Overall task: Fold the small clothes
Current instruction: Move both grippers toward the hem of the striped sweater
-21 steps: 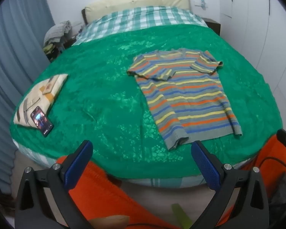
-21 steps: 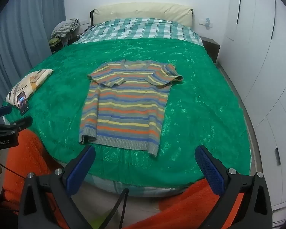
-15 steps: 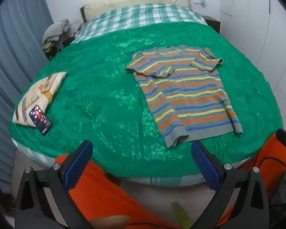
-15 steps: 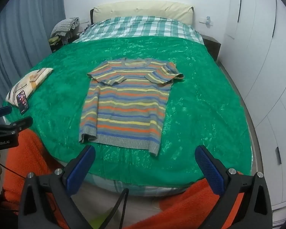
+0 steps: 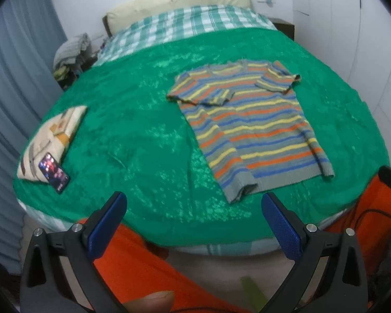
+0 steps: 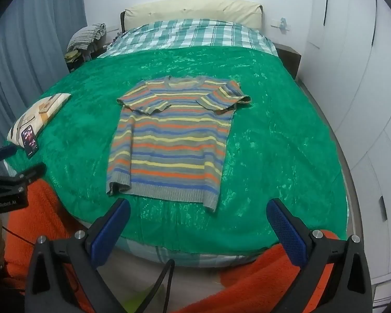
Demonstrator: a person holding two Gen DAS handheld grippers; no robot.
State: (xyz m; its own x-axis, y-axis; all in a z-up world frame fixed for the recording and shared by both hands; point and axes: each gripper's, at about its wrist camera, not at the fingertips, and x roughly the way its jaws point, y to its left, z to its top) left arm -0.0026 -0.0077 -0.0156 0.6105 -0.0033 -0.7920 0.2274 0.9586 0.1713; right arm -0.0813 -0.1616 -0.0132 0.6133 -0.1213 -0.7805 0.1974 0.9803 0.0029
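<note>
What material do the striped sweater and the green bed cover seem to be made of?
Striped sweater: probably knitted yarn, matte; its grey hem looks ribbed and the stripes run slightly wavy. Green bed cover: probably plush or velvet-like fabric; light patches gleam across its surface. The exact fibre cannot be told.

green blanket (image 6: 273,140) lies bare and passable on both sides of the striped sweater (image 6: 169,140). left edge of the bed is occupied by a pillow (image 5: 52,135) with a phone (image 5: 53,172) resting on it. wardrobe doors (image 6: 365,91) bound the right side.
</note>
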